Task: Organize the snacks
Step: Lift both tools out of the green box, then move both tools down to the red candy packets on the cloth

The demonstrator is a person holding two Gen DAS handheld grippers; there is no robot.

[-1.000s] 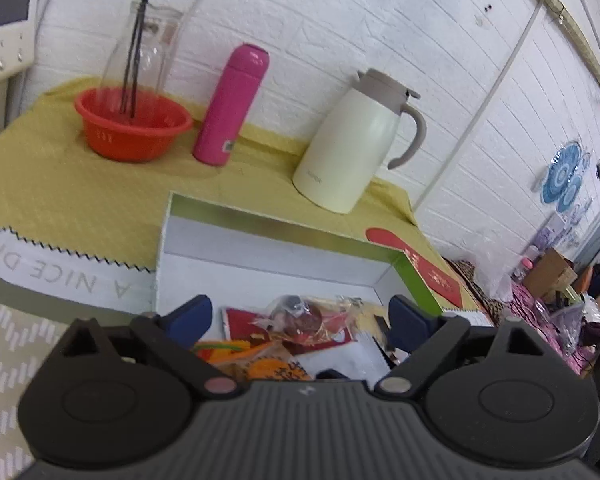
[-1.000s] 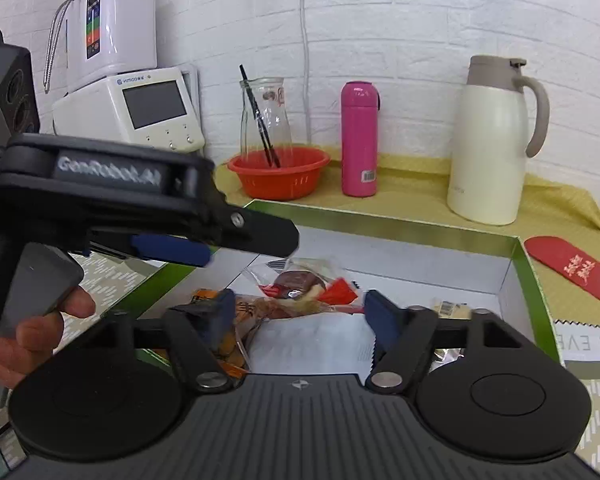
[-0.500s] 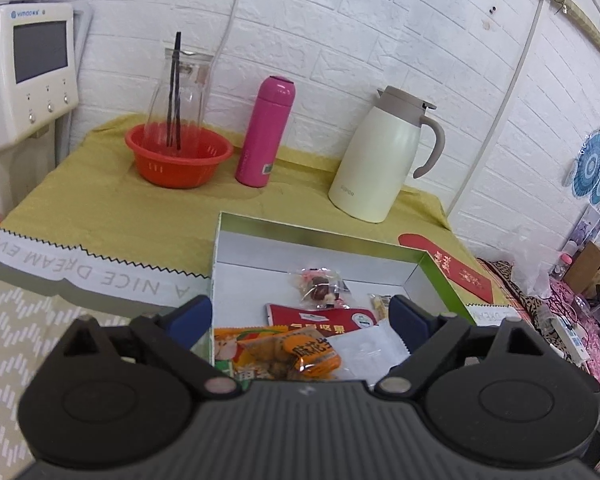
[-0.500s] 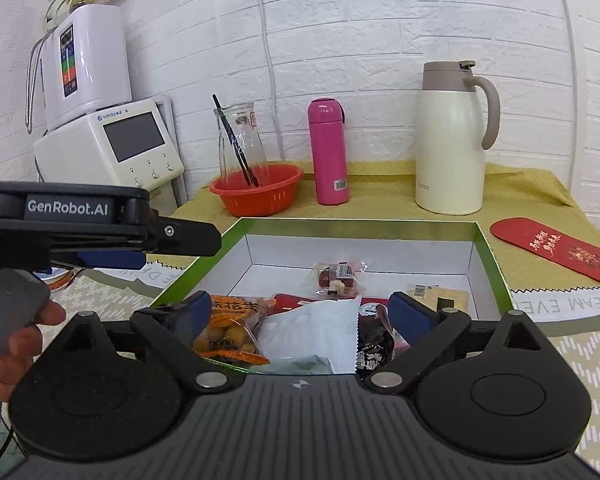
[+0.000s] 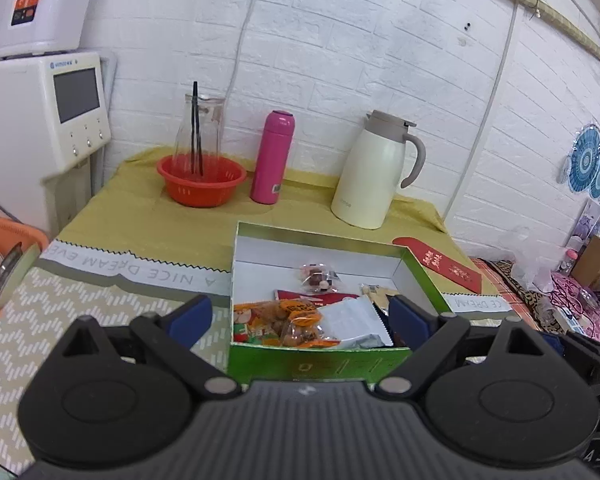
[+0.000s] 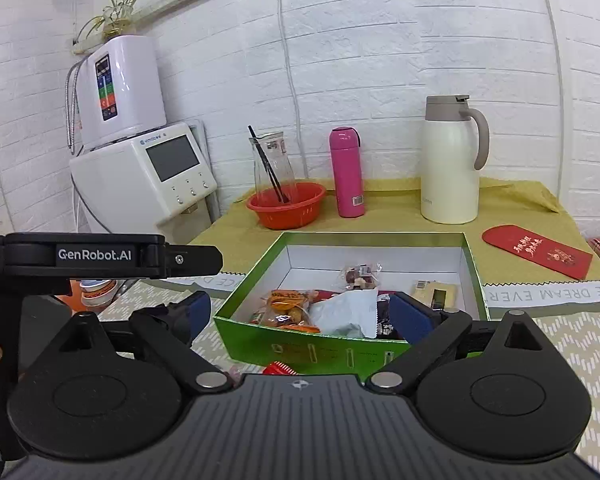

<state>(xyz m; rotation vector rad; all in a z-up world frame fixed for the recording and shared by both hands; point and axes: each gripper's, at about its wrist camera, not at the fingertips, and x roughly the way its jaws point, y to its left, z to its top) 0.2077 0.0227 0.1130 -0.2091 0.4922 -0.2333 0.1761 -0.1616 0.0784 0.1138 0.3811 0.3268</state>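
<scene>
A green box (image 5: 320, 364) with a white inside holds several snack packets: an orange packet (image 5: 284, 320), a white packet (image 5: 352, 320) and a small clear candy bag (image 5: 318, 274). The box also shows in the right wrist view (image 6: 312, 346), with the orange packet (image 6: 288, 306) and the white packet (image 6: 344, 314) inside. My left gripper (image 5: 298, 316) is open and empty, back from the box's near wall. My right gripper (image 6: 300, 314) is open and empty, also in front of the box. A red-wrapped snack (image 6: 278, 368) lies on the table just before the box.
At the back stand an orange basket with a glass carafe (image 5: 200, 180), a pink bottle (image 5: 272, 158) and a cream thermos jug (image 5: 374, 172). A red envelope (image 5: 440, 264) lies right of the box. A white dispenser (image 6: 140, 160) stands at the left.
Both grippers have pulled back and up from over the box. The candy bag that was close between the fingers now lies in the box. Both stay open.
</scene>
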